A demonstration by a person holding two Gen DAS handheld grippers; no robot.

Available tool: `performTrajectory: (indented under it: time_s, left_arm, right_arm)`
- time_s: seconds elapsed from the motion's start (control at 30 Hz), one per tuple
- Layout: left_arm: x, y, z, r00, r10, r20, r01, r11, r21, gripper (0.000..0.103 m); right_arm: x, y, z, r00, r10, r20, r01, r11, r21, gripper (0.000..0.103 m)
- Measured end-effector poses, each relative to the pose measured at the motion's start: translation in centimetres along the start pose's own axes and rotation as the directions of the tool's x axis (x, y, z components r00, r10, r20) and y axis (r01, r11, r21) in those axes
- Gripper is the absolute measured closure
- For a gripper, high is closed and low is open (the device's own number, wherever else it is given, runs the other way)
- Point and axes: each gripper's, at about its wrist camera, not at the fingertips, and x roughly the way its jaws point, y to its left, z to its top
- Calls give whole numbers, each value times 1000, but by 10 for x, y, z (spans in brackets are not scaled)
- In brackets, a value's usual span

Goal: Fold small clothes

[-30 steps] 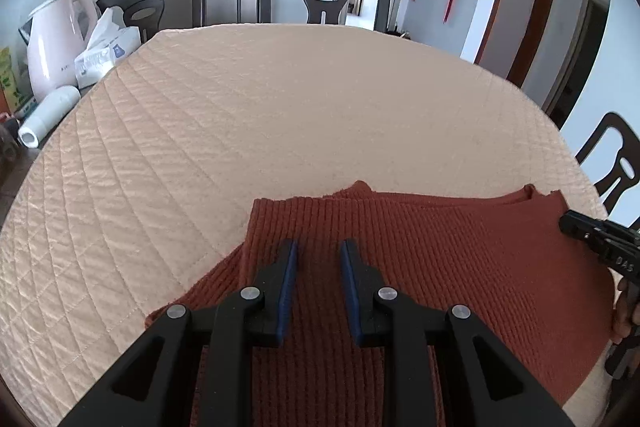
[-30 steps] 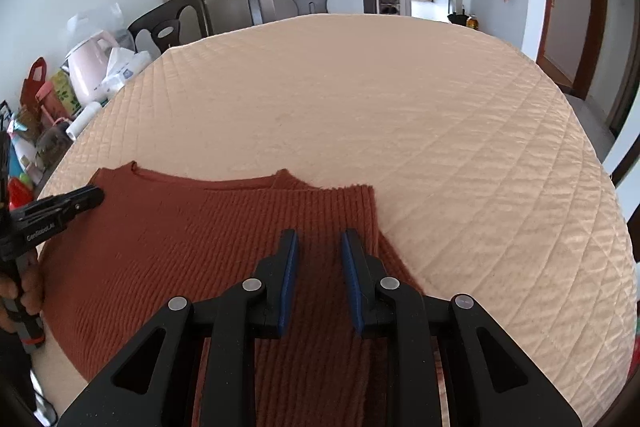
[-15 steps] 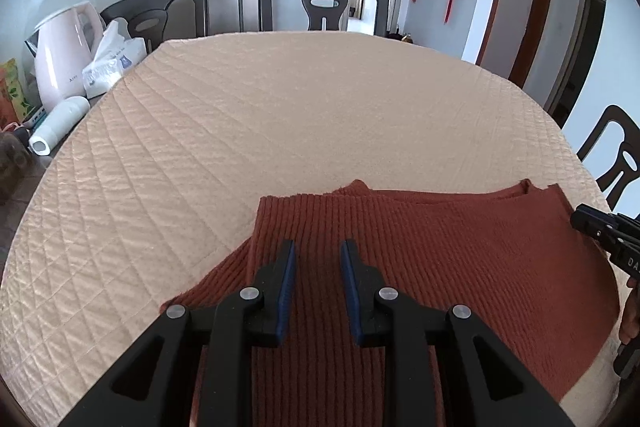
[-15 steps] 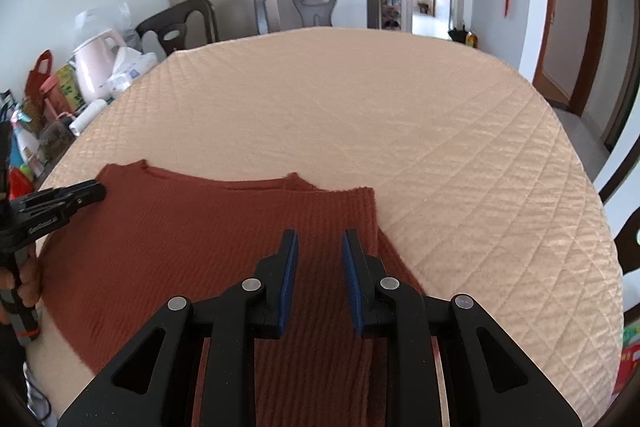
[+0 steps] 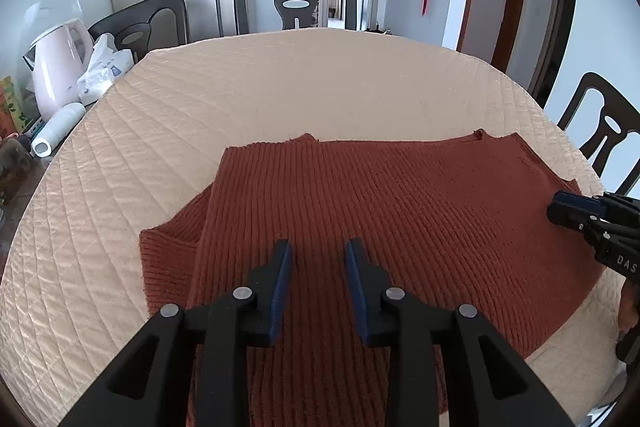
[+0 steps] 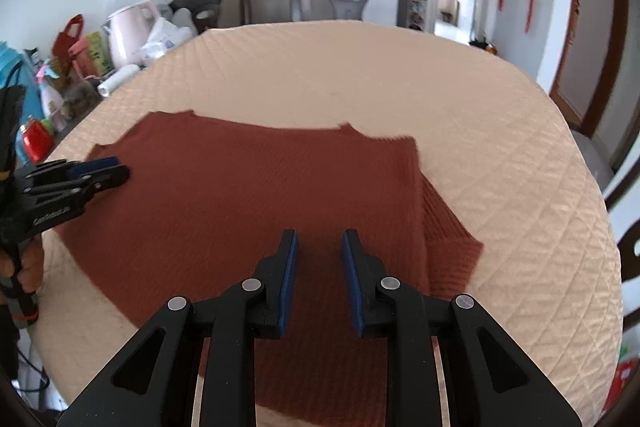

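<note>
One rust sweater [image 5: 400, 211], two tools, three chairs, one pink kettle [image 5: 60, 67].

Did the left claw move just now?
Yes. In the right wrist view, the left claw has slid from the sweater's left edge farther in over it.

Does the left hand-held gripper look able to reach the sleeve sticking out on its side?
Probably yes: the left hand-held gripper hovers open over the sweater, and the sleeve lies uncovered just beside it.
</note>
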Motion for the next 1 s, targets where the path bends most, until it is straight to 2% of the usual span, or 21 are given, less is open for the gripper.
performTrajectory:
  time_s: [0.57, 0.7, 1.0]
  left_arm:
    - [-8, -4, -1, 999, 33, 6, -33, 999, -5, 72]
    - [-6, -2, -2, 999, 51, 7, -51, 999, -5, 72]
    - [-8, 10, -4, 998, 64, 9, -64, 998, -27, 69]
  right_arm:
    - [-18, -14, -7, 999, -12, 34, 11, 999, 42, 79]
    - [-11, -21, -10, 1000, -21, 5, 21, 998, 58, 79]
    - [-15, -26, -12, 1000, -18, 7, 17, 998, 65, 79]
